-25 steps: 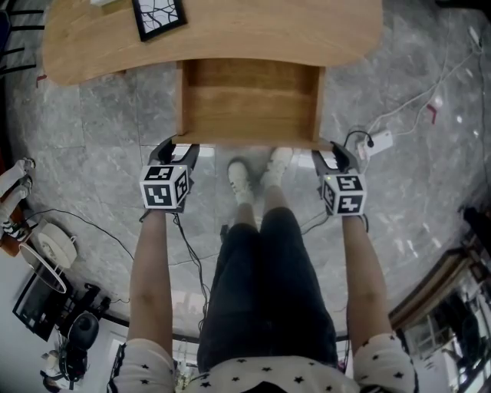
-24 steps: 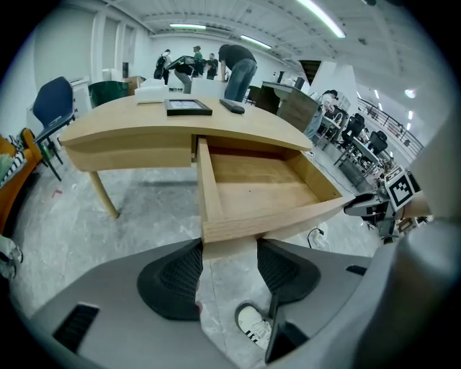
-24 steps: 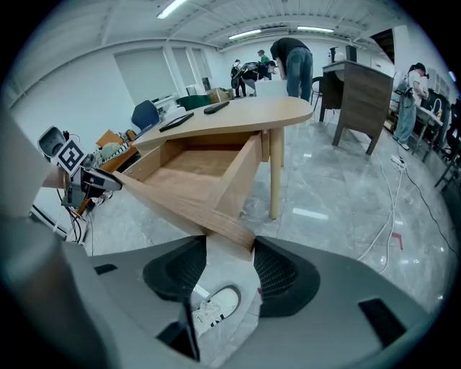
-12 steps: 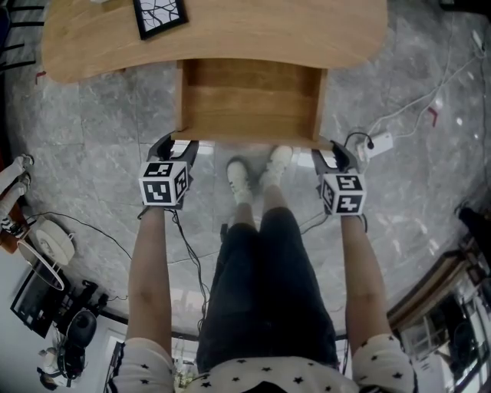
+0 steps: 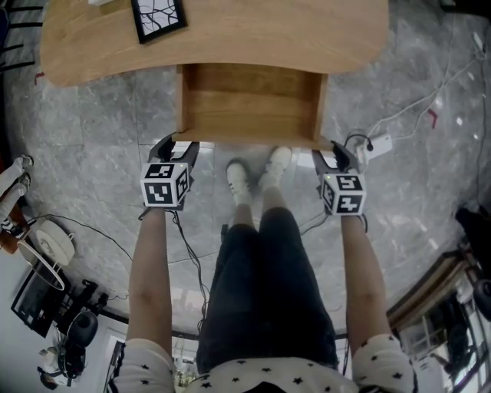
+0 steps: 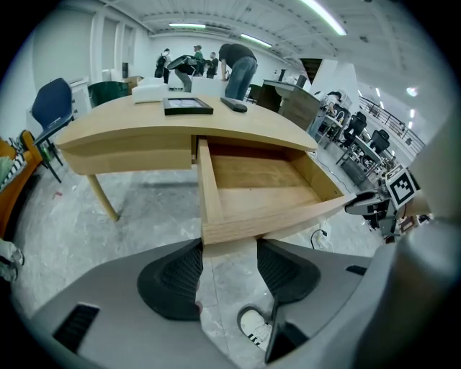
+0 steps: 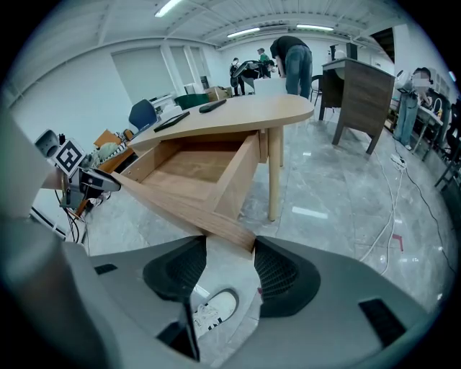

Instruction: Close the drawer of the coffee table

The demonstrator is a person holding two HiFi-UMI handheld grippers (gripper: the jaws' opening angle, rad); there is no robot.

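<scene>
I saw one drawer (image 5: 249, 115) pulled out toward me from counter (image 5: 253, 31), front's long axis left-right. Left gripper (image 5: 175, 144), right gripper (image 5: 334, 150): both released, jaws straddling front corners.

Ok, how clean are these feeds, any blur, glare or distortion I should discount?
Head view: drawer and coffee table sharp, only the shoes look soft. Left gripper view: strong fisheye, ceiling lights curve, corners black. Right gripper view: same fisheye, plus a bright reflection on the floor.

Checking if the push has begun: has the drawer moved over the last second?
No. The drawer juts as far past the front edge of the coffee table as before.
</scene>
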